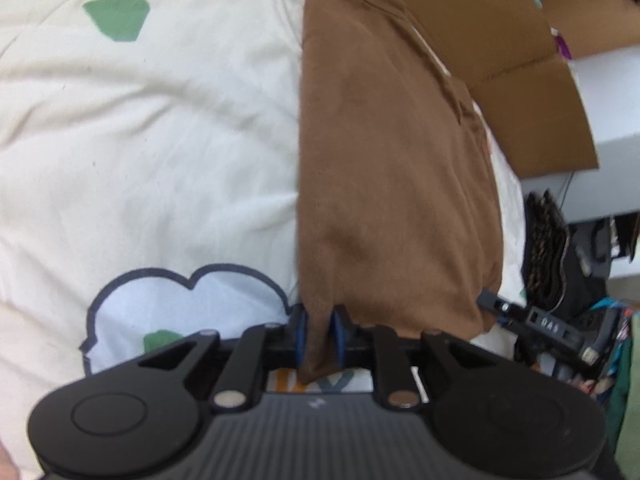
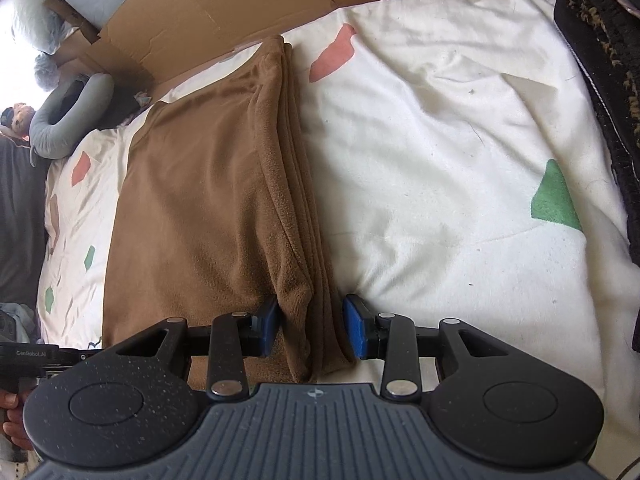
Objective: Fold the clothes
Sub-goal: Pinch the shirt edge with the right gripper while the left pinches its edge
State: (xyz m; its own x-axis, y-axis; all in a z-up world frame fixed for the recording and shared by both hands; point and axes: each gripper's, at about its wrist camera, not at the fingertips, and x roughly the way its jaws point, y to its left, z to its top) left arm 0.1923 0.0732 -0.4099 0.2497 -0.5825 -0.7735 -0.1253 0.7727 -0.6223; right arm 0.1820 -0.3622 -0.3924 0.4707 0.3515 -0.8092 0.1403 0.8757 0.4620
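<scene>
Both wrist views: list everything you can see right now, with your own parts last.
Brown fleece garment: one, brown, folded lengthwise on the bed, near end between both claws.
Cream bedcover with coloured patches: one, cream with green and pink shapes, under the garment.
Flattened cardboard sheet: one, tan, along the far side of the bed.
Grey curved neck pillow: one, grey, far left corner of the bed in the right wrist view.
Dark patterned fabric: one, black and tan, right edge of the right wrist view.
Left claw: black with blue pads, pinching the garment's corner.
Right claw: black with blue pads, straddling the folded edge; the grip is unclear.
</scene>
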